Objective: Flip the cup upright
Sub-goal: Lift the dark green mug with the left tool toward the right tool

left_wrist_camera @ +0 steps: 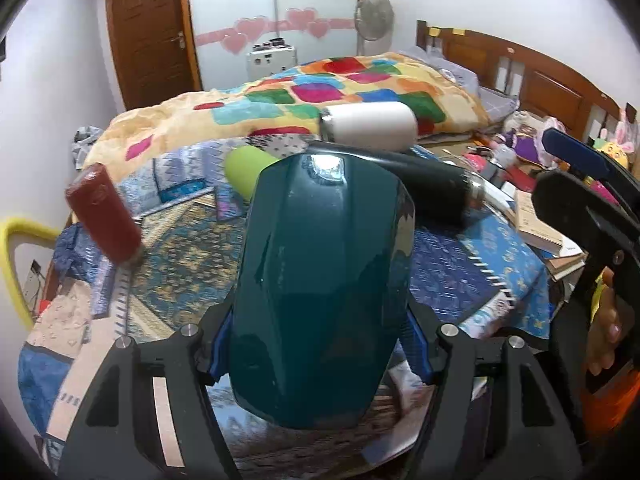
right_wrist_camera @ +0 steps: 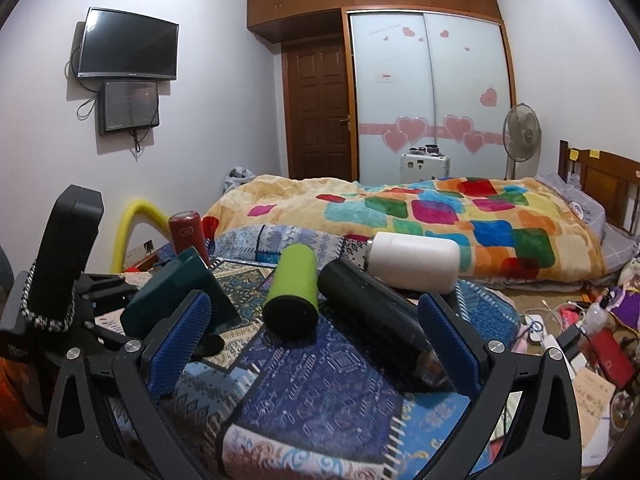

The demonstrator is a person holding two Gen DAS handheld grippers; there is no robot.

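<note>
My left gripper (left_wrist_camera: 320,344) is shut on a dark teal faceted cup (left_wrist_camera: 324,280), held tilted just above the patterned cloth; the cup also shows in the right wrist view (right_wrist_camera: 176,292) at the left. A lime green cup (right_wrist_camera: 294,292), a black cup (right_wrist_camera: 380,316) and a white cup (right_wrist_camera: 412,260) lie on their sides on the cloth. A red cup (right_wrist_camera: 188,232) stands upright at the far left. My right gripper (right_wrist_camera: 316,344) is open and empty, with the green and black cups ahead between its blue fingers (right_wrist_camera: 180,340).
The patterned blue cloth (right_wrist_camera: 320,380) covers the table. A bed with a colourful blanket (right_wrist_camera: 440,208) lies behind. Books and clutter (left_wrist_camera: 544,228) sit at the right edge. A yellow foam-padded frame (right_wrist_camera: 136,220) stands at the left.
</note>
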